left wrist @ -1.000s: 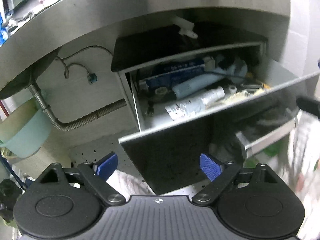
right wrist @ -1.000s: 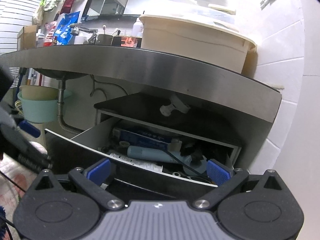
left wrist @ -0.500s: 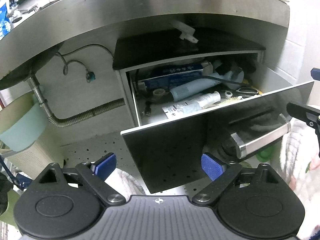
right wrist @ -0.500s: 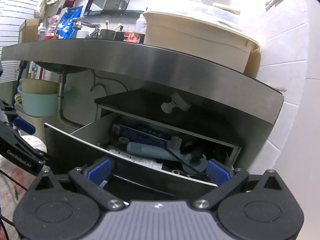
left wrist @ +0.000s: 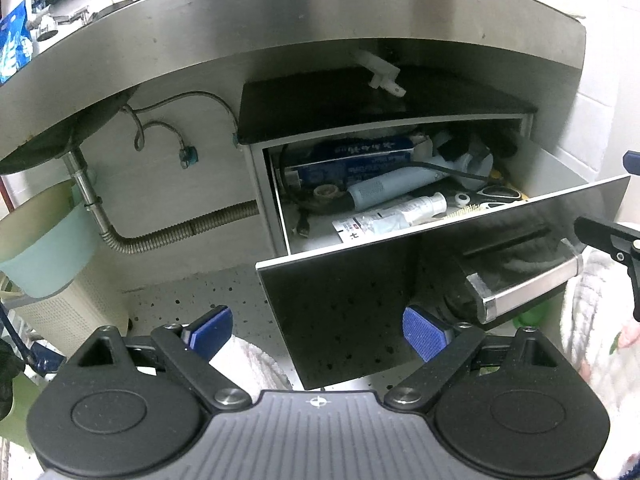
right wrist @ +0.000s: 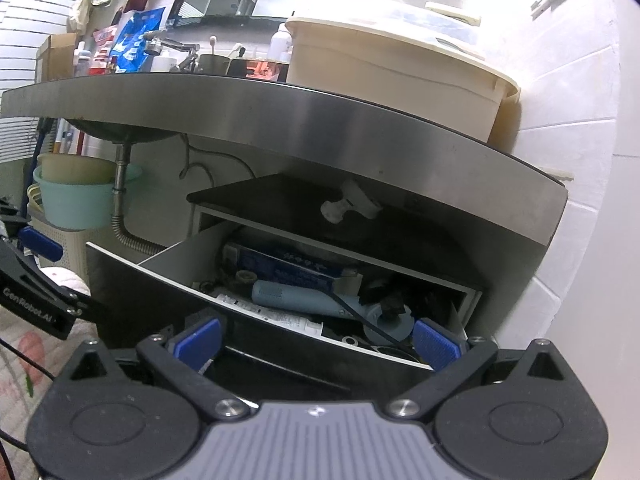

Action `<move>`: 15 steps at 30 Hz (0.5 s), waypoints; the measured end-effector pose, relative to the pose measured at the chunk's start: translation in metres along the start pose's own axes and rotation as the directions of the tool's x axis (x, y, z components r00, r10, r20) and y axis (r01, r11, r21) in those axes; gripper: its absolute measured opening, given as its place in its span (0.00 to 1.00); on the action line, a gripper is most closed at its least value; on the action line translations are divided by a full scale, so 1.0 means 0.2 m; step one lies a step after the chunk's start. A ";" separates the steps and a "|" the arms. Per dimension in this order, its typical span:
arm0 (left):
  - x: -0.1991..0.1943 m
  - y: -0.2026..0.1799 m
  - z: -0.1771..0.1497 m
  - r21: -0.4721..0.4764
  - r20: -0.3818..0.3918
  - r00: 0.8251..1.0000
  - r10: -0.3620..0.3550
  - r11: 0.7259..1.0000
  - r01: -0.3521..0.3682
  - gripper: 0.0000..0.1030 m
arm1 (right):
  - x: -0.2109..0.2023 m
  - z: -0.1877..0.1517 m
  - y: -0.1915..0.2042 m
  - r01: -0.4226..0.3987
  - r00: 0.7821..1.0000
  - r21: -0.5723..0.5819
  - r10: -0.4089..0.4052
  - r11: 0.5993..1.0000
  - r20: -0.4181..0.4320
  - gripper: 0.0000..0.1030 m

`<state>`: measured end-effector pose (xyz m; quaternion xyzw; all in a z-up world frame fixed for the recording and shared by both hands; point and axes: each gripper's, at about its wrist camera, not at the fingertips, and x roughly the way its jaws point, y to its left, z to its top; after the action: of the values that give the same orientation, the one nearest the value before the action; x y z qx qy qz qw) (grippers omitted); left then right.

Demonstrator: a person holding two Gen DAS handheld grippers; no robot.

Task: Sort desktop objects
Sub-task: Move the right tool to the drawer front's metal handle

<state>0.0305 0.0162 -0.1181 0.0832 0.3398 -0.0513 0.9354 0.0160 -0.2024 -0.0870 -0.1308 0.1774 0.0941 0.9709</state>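
both the left gripper (left wrist: 316, 334) and the right gripper (right wrist: 316, 340) are hovering with jaws spread and empty before the open drawer (left wrist: 440, 216). its clutter, possibly including scissors (left wrist: 498, 194), is lying jumbled; reaching in slowly and singling out the white tube (left wrist: 400, 214) looks wisest.

drawer (left wrist: 440, 216) under counter (left wrist: 280, 32) | tube (left wrist: 392, 216) in drawer | basin (left wrist: 44, 256) left
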 end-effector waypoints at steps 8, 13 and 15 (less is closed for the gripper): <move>-0.03 0.01 0.00 -0.002 0.035 0.999 -0.003 1.000 0.003 0.90 | 0.01 0.01 0.01 0.021 1.000 -0.002 -0.021 1.000 -0.014 1.00; -0.04 0.01 0.00 -0.005 0.046 0.999 -0.008 1.000 0.008 0.90 | 0.01 0.03 0.05 0.029 0.999 -0.021 -0.030 0.999 -0.038 1.00; -0.04 0.02 0.00 -0.007 0.049 0.999 -0.005 1.000 0.005 0.90 | 0.01 0.04 0.07 0.030 0.998 -0.006 -0.030 1.000 -0.060 1.00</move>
<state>0.0254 0.0196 -0.1125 0.0775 0.3172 -0.0544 0.9436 0.0180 -0.1876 -0.0846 -0.1387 0.2043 0.0760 0.9661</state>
